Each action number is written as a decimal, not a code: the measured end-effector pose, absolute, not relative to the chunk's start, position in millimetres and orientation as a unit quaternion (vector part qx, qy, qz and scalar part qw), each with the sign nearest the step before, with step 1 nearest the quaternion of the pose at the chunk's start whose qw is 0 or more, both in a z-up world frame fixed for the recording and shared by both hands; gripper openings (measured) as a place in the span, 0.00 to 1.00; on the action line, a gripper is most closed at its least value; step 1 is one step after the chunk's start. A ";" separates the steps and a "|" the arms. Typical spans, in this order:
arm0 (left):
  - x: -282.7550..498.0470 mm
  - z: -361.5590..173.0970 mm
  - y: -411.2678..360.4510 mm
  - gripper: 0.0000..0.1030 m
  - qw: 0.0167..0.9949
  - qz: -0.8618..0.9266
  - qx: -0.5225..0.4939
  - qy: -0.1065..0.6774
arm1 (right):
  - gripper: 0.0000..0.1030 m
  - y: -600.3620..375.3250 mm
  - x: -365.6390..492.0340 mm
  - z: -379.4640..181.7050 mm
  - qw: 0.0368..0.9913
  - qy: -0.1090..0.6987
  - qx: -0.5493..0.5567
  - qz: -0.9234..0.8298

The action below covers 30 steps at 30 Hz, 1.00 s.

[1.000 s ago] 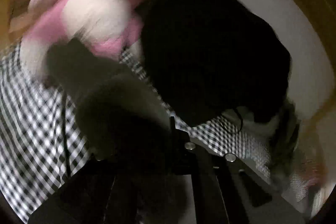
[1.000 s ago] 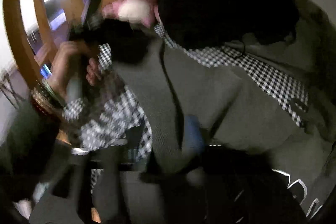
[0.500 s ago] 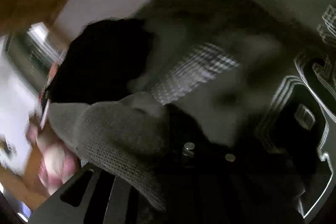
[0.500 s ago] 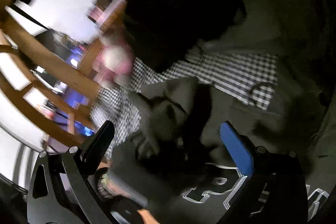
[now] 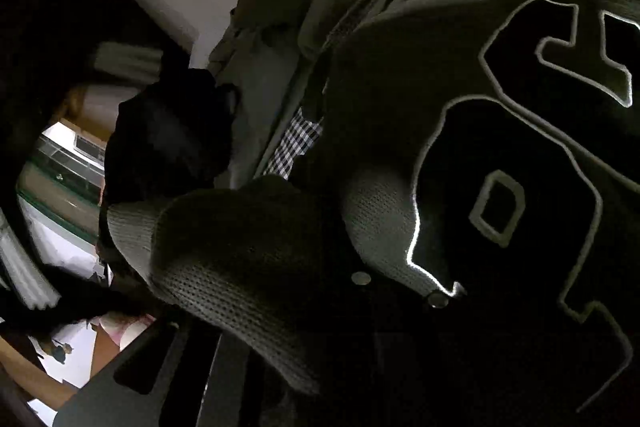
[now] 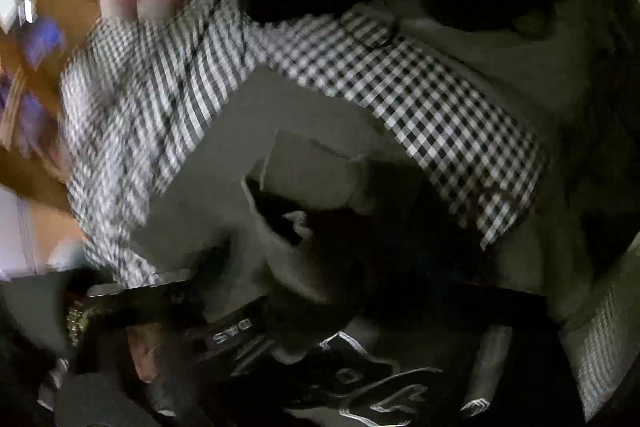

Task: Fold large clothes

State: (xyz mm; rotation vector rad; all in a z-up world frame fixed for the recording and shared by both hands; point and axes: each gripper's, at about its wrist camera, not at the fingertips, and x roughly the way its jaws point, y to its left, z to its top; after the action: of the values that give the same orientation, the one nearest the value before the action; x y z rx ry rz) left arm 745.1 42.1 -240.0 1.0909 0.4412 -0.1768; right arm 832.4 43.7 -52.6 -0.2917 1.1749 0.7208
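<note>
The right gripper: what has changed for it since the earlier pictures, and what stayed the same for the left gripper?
The right gripper stood wide open over the grey sweatshirt half a second ago; now its jaws are closing with a fold of that cloth between them. The left gripper swung round from the checked cloth to the lettered front. It stayed shut on the ribbed edge.

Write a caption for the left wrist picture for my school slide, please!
The left gripper, shut on a ribbed edge, hangs over a dark grey sweatshirt with big outlined letters.
</note>
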 end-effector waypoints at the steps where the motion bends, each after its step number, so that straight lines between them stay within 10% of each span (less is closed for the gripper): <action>1: 745.5 -239.9 42.7 0.03 0.828 -0.083 0.514 0.208 | 0.12 46.9 835.0 -58.2 0.759 0.547 -0.147 0.321; 5: 740.1 -231.1 47.1 0.05 0.840 -0.071 0.505 0.189 | 0.07 19.3 837.9 -43.0 0.786 0.515 -0.064 0.336; 11: 718.3 -130.5 92.1 0.37 0.945 -0.103 0.238 0.201 | 0.06 -103.4 821.5 -11.7 0.809 0.420 0.180 0.369; 13: 709.3 -90.4 123.7 0.84 0.962 -0.132 0.084 0.223 | 0.06 -143.8 807.8 -13.1 0.821 0.395 0.223 0.347; 18: 695.1 -51.0 163.8 0.85 0.948 -0.158 -0.102 0.256 | 0.06 -253.6 764.6 -40.8 0.818 0.340 0.338 0.319; 30: 741.9 -159.0 59.1 0.85 0.896 -0.136 0.019 0.421 | 0.06 -335.9 702.8 -167.0 0.796 0.372 0.408 0.246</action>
State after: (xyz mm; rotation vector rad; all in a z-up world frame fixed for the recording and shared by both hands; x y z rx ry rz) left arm 741.9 59.1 -159.0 0.0386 0.8725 -0.2827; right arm 702.8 -335.9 -167.0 0.8767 0.8000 0.5290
